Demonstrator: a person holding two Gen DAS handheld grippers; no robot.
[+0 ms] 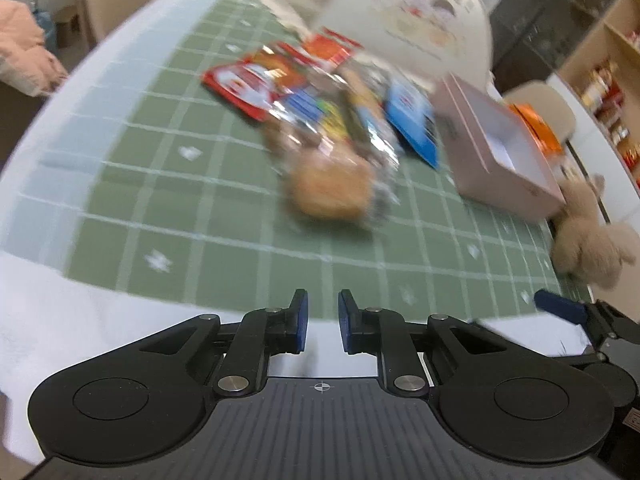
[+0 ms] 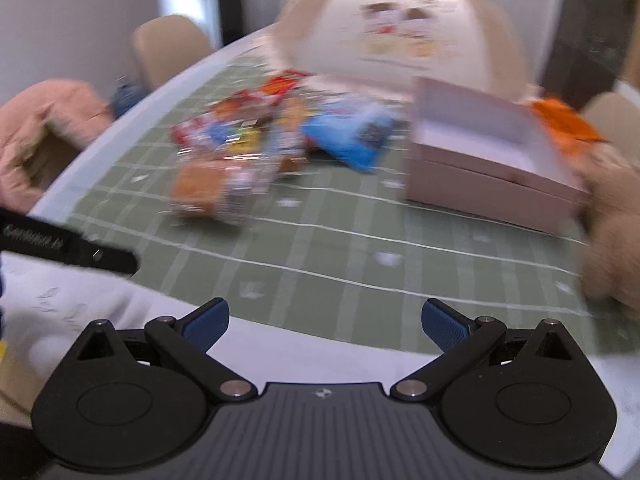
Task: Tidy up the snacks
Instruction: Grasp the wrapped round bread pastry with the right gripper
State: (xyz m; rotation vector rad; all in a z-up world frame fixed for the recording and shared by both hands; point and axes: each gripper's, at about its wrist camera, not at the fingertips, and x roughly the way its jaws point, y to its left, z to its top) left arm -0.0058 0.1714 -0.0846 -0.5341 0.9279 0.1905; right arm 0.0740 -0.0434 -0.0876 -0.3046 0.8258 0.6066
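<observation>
The left tongs (image 1: 322, 322) hang over the near edge of the tabletop (image 1: 120, 184) with jaws narrowed to a slim gap and nothing between them, while the right tongs (image 2: 324, 324) are spread wide and empty. The snacks (image 1: 320, 120) lie heaped (blurred) at the middle of the green checked cloth (image 2: 320, 240), just left of the open pink box (image 2: 488, 160), with a plush toy (image 1: 588, 240) at the box's right

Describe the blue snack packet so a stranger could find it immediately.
Start at the open pink cardboard box on the green checked tablecloth. The flat blue snack packet lies just left of it, ending the snack pile; it alone is solid blue.
</observation>
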